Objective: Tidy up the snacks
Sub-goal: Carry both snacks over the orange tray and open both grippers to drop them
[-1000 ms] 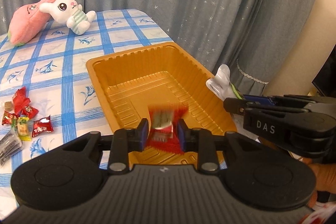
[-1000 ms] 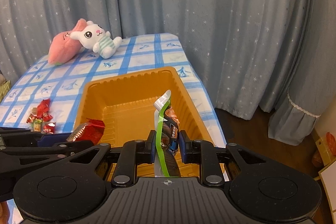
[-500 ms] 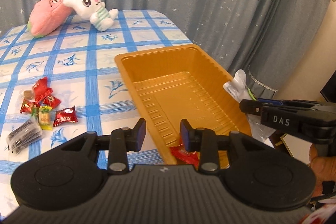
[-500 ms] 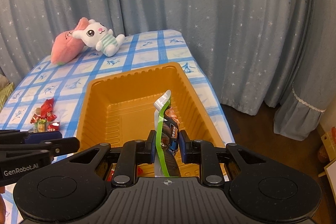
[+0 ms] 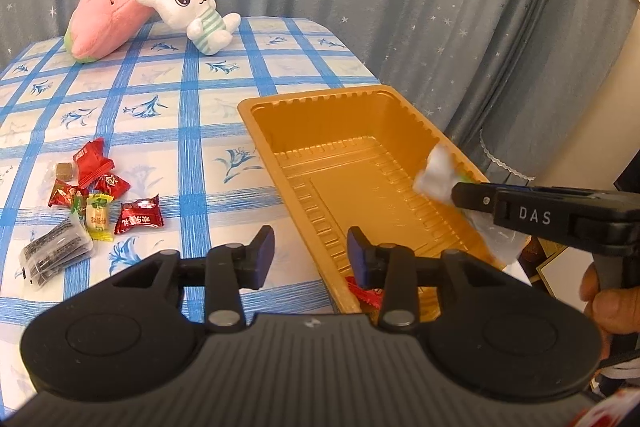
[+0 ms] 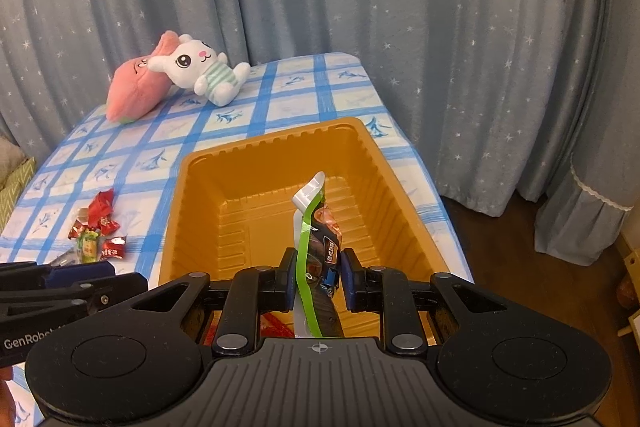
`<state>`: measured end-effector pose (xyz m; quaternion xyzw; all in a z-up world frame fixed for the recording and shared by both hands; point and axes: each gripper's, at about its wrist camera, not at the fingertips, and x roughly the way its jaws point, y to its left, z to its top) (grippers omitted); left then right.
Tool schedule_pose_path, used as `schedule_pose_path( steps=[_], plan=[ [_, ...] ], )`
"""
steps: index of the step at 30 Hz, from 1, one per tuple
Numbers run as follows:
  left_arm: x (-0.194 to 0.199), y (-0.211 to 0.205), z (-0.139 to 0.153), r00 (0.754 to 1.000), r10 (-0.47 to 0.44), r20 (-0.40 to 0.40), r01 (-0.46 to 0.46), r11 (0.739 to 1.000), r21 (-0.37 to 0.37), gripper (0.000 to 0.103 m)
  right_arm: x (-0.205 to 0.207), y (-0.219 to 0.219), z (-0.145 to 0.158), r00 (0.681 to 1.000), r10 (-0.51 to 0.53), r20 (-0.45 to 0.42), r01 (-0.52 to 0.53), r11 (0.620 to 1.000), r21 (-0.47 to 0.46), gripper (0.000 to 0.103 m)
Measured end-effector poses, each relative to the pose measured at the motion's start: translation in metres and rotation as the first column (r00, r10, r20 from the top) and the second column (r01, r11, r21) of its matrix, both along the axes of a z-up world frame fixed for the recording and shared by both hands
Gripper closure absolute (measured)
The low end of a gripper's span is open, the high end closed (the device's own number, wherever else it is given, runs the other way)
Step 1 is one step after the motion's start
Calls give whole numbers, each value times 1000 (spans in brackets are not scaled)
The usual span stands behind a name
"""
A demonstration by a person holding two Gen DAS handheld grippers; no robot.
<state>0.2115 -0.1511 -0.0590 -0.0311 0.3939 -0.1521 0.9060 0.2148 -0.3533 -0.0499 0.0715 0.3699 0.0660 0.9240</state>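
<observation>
My left gripper [image 5: 310, 247] hovers over the near left rim of the orange tray [image 5: 312, 97]. Its jaws are opening and nothing is between them. A red snack packet [image 5: 368, 297] lies in the tray's near end, partly hidden behind the right finger. My right gripper [image 6: 316, 275] is shut on a green-and-dark snack packet [image 6: 318, 247], held upright above the orange tray [image 6: 256, 143]. From the left wrist view, that packet's white end [image 5: 438, 175] sticks out over the tray's right rim. Several loose wrapped snacks [image 5: 96, 195] lie on the blue-checked cloth left of the tray.
A pink plush [image 5: 104, 23] and a white rabbit plush [image 5: 192, 11] sit at the table's far end. Starred curtains [image 6: 440, 27] hang close behind and to the right. The table's right edge runs just beyond the tray, with floor [image 6: 540, 287] below.
The left gripper let go of the red packet, which now lies in the tray's near end. Its jaws have widened and it has shifted left. The right gripper still holds its packet.
</observation>
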Motion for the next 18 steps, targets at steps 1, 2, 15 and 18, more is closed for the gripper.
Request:
schedule_pose_path(
  steps=[1, 2, 15, 18],
  plan=[
    [-1, 1, 0, 1000, 0, 0, 0, 1000, -1, 63, 1, 0, -1, 1000, 7, -12, -7, 1000, 17, 75],
    [-2, 2, 1, 1000, 0, 0, 0, 1000, -3, 59, 1, -1, -1, 1000, 7, -18, -7, 999, 32, 69],
    [-31, 28, 15, 999, 41, 18, -41, 999, 8, 37, -41, 4, 29, 999, -23, 25, 22, 999, 47, 36],
    [-43, 36, 22, 998, 50, 31, -50, 999, 12, 34, -57, 11, 35, 999, -25, 28, 23, 999, 44, 36]
  ],
)
